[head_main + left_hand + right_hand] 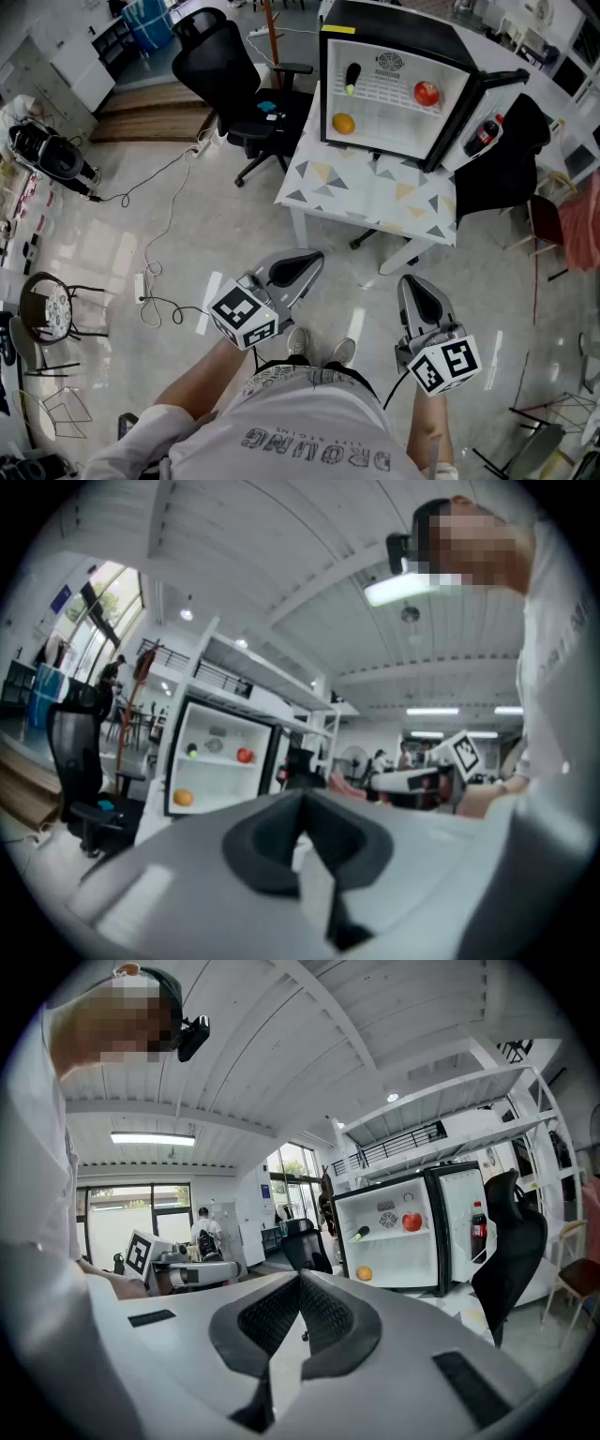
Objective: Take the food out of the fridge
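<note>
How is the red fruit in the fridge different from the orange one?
The red fruit sits on the upper shelf, at the right of the fridge; the orange fruit sits lower, on the fridge floor, at the left. The red fruit is red; the orange fruit is orange. Both are round and similar in size.

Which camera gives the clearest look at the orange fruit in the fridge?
The head view: the orange fruit is sharp on the fridge floor. The right gripper view shows it smaller, the left gripper view only as a blurred spot.
</note>
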`<action>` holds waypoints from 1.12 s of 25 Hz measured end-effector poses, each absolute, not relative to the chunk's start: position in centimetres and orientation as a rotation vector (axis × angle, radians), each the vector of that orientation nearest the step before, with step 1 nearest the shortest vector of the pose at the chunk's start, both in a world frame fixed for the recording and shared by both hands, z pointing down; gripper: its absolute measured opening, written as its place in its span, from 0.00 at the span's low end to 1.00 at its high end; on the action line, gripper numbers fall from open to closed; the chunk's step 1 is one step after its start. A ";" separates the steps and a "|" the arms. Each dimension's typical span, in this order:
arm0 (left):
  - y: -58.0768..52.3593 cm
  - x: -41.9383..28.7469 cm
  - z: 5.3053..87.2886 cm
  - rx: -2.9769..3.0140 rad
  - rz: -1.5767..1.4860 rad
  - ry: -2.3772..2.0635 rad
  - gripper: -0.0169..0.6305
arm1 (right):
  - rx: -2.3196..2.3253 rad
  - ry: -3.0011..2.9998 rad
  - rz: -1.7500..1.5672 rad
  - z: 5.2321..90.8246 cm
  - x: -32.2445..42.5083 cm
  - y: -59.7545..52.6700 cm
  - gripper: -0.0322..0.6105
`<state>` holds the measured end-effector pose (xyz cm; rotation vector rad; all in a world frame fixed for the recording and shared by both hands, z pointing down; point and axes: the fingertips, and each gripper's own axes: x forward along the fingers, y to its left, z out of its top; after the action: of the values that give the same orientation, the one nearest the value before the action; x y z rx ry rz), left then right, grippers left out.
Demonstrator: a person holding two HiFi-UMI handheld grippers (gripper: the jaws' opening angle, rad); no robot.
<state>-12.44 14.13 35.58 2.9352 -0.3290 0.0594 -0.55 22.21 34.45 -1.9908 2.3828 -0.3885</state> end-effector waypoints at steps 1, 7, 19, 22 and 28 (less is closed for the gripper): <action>14.1 -12.3 35.6 2.935 0.062 -0.327 0.04 | -1.990 2.381 -0.388 34.5 -0.4 22.2 0.05; 14.4 -11.7 35.8 2.936 0.073 -0.336 0.04 | -1.971 2.376 -0.399 34.7 0.4 22.3 0.05; 16.4 -9.1 35.8 2.941 0.101 -0.377 0.04 | -1.913 2.330 -0.443 35.1 3.9 23.8 0.05; 17.0 -8.2 35.8 2.946 0.099 -0.395 0.04 | -1.891 2.330 -0.444 35.1 5.0 24.3 0.05; 18.4 -6.5 35.7 2.948 0.084 -0.427 0.04 | -1.853 2.345 -0.436 35.0 7.0 25.4 0.05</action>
<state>-6.51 18.42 35.71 2.9477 -0.4268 0.0841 6.96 25.44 34.98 -1.8529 2.3448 -0.4359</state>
